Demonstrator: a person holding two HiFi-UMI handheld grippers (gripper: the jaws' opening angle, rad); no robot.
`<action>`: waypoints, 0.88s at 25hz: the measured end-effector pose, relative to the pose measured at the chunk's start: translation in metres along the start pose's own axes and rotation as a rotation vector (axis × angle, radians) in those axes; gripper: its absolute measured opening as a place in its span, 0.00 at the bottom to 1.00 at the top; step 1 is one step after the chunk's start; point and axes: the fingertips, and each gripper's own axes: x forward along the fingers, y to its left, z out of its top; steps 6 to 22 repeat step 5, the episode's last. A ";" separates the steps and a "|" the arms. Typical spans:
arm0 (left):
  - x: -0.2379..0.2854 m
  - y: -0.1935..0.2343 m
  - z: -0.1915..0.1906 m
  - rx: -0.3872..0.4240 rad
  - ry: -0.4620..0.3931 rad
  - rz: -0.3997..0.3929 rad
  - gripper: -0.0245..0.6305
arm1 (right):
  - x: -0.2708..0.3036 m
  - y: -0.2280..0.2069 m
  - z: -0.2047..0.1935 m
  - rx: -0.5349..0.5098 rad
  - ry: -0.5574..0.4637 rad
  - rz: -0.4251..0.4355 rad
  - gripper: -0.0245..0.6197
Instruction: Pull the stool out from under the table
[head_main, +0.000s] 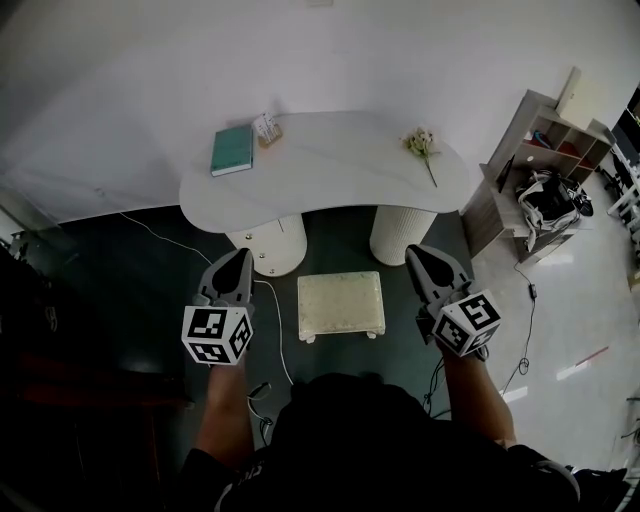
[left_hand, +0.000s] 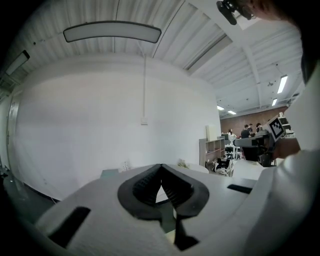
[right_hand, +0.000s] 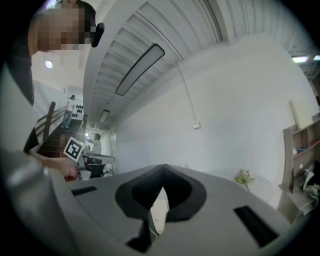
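A cream rectangular stool with short legs stands on the dark floor. From above it lies just in front of the white table, in line with the gap between the table's two round pedestals. My left gripper hovers to the stool's left and my right gripper to its right, both apart from it. In the left gripper view the jaws of the left gripper are shut with nothing between them. The right gripper is likewise shut and empty in its own view.
On the table lie a teal book, a small box and a sprig of flowers. A shelf unit with a bag stands at the right. Cables run over the floor left of the stool.
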 end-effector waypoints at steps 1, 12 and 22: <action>0.000 -0.001 0.000 -0.001 0.001 0.004 0.05 | -0.002 -0.004 0.001 -0.001 0.000 -0.005 0.04; 0.003 -0.005 -0.001 -0.011 0.004 0.014 0.05 | -0.006 -0.015 0.003 0.000 -0.004 -0.012 0.04; 0.003 -0.005 -0.001 -0.011 0.004 0.014 0.05 | -0.006 -0.015 0.003 0.000 -0.004 -0.012 0.04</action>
